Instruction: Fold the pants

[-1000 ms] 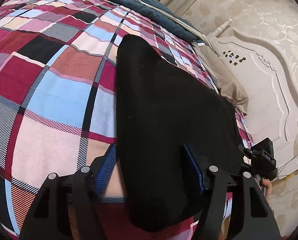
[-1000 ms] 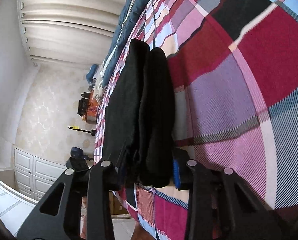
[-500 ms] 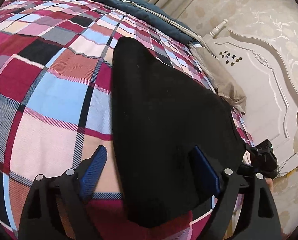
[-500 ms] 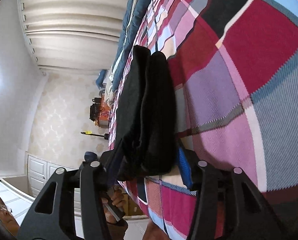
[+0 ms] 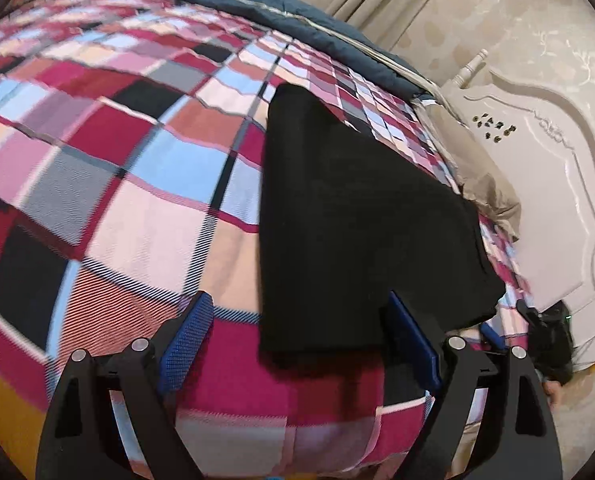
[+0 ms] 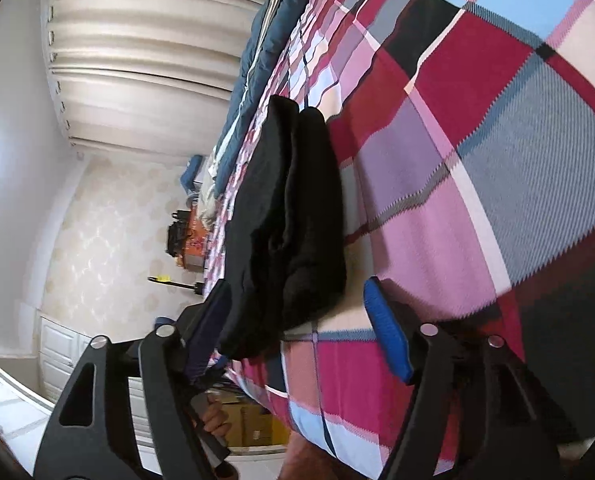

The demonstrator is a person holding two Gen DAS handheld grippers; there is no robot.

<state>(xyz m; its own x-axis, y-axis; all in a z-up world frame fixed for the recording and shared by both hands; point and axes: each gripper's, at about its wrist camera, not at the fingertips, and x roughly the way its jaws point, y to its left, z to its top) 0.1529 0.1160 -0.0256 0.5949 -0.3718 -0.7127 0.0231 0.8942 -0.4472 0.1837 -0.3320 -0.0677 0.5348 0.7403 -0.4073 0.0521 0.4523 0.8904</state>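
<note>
The black pants (image 5: pixel 353 216) lie folded into a thick stack on the checked bedspread (image 5: pixel 145 184). In the right wrist view the pants (image 6: pixel 293 216) show as a layered bundle seen from the side. My left gripper (image 5: pixel 297 348) is open and empty, just short of the near edge of the pants. My right gripper (image 6: pixel 301 320) is open too, its blue pads (image 6: pixel 385 328) apart on either side of the bundle's near end, not pinching it.
A dark blue duvet (image 5: pixel 281 12) lies along the far edge of the bed. A white carved headboard (image 5: pixel 537 184) and a beige pillow (image 5: pixel 481 176) are at the right. Curtains (image 6: pixel 145 52) and a white cabinet (image 6: pixel 61 352) stand beyond the bed.
Both grippers have opened, let go of the pants and drawn back from them. The folded pants now rest on the bed.
</note>
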